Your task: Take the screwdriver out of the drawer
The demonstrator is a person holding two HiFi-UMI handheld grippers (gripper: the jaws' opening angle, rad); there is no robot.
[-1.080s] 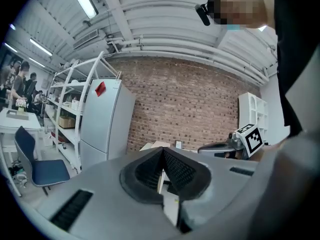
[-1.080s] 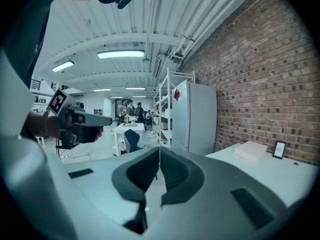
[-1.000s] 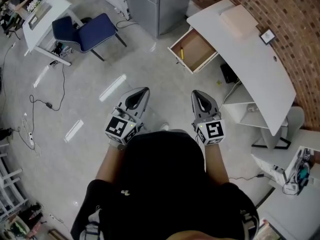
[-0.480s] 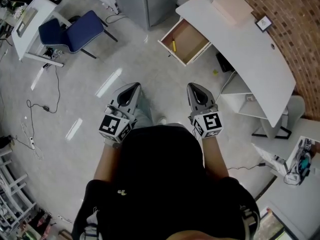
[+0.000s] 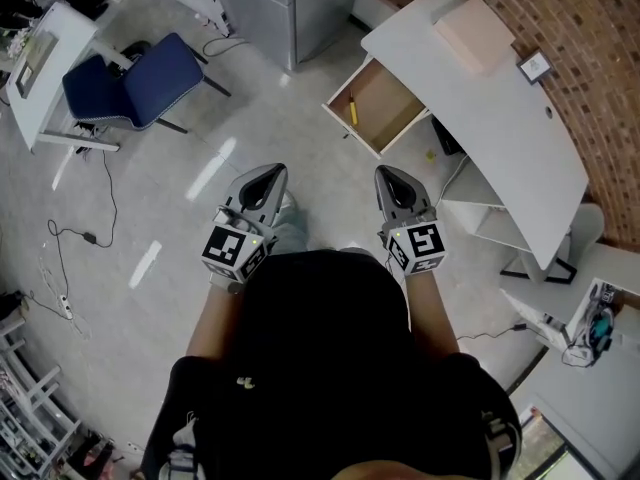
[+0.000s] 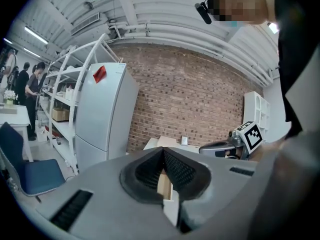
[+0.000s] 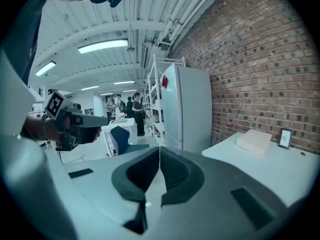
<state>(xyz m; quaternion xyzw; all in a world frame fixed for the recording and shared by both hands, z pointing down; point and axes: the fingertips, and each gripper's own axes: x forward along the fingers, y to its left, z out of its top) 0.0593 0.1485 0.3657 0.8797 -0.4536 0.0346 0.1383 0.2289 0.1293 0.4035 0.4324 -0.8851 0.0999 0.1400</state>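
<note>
The open drawer of the white desk holds a yellow-handled screwdriver along its left side, well apart from both grippers; the left gripper and right gripper hang over the pale floor, jaws pressed together, nothing between them. Only the head view shows the drawer's inside; the gripper views add shelving and distant people beside a white refrigerator; a brick wall backs the desk, and a blue chair stands leftward.

Walking on, the view shifts
Blue chair has slid toward nine o'clock; left gripper and right gripper sit slightly nearer twelve.
</note>
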